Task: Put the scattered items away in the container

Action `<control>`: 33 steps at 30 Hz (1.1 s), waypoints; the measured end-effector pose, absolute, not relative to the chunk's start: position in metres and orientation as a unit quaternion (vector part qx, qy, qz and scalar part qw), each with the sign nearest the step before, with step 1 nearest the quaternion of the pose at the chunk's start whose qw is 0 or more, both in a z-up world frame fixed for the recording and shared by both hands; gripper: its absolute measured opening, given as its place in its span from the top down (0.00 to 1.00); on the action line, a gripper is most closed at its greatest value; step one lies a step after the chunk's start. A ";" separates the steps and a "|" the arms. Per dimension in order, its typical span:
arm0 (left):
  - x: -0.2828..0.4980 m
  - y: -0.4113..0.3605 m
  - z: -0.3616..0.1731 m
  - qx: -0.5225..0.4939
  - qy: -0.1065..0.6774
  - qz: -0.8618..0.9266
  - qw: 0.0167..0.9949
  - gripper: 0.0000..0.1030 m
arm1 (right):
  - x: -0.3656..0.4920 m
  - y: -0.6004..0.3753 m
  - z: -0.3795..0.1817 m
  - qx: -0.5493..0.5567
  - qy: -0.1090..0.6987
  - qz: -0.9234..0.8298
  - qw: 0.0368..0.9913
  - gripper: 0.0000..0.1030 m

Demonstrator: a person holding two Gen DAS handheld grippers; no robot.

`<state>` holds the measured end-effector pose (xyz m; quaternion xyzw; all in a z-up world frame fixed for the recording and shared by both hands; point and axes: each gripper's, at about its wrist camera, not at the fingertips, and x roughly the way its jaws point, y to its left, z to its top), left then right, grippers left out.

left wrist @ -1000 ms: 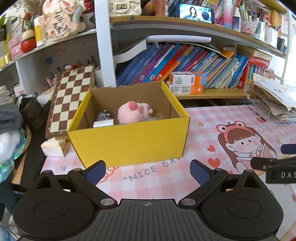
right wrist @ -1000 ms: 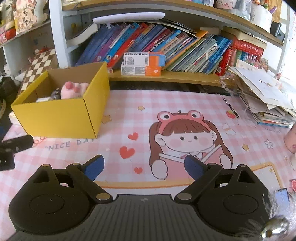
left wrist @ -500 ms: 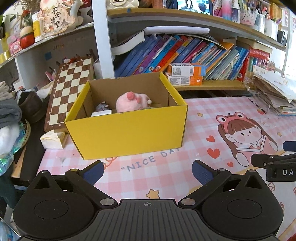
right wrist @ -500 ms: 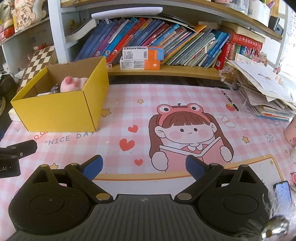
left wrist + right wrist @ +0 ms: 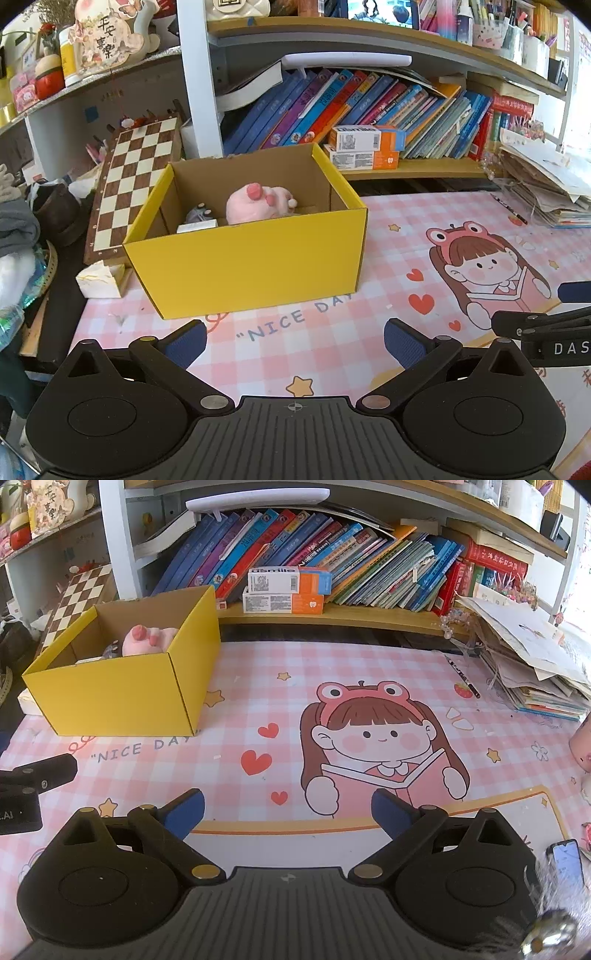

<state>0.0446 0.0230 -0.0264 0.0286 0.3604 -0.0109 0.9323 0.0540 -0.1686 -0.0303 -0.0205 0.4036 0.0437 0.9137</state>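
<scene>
- Both grippers hang spread and empty over the pink checked mat (image 5: 258, 686): the left gripper (image 5: 293, 341) sits low centre in its own view, the right gripper (image 5: 288, 810) low centre in its own.
- Straight ahead of the left gripper, toward upper centre, stands the yellow box (image 5: 247, 258), its long side facing the fingers; the left is clearly the nearer.
- From the right gripper, that box lies at upper left (image 5: 122, 698), well apart.
- Inside it lie a pink plush (image 5: 258, 205), a small grey toy (image 5: 199, 213) and a white flat piece (image 5: 197, 225).
- Judging by the mat, little loose remains; a pen (image 5: 461, 675) lies at upper right, nearer the right gripper, long axis slanting up-left to down-right.
- Legible: "NICE DAY" (image 5: 144, 747) on the mat; "usmile" on the shelf carton (image 5: 273, 579).
</scene>
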 end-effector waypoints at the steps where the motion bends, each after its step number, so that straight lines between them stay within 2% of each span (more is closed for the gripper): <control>1: 0.045 0.023 -0.027 0.028 0.361 -0.012 0.932 0.00 | 0.054 -0.169 -0.031 -0.020 0.404 0.044 0.913 0.05; 33: 0.043 0.024 -0.027 0.013 0.369 -0.015 0.929 0.00 | 0.053 -0.164 -0.034 -0.024 0.411 0.047 0.910 0.05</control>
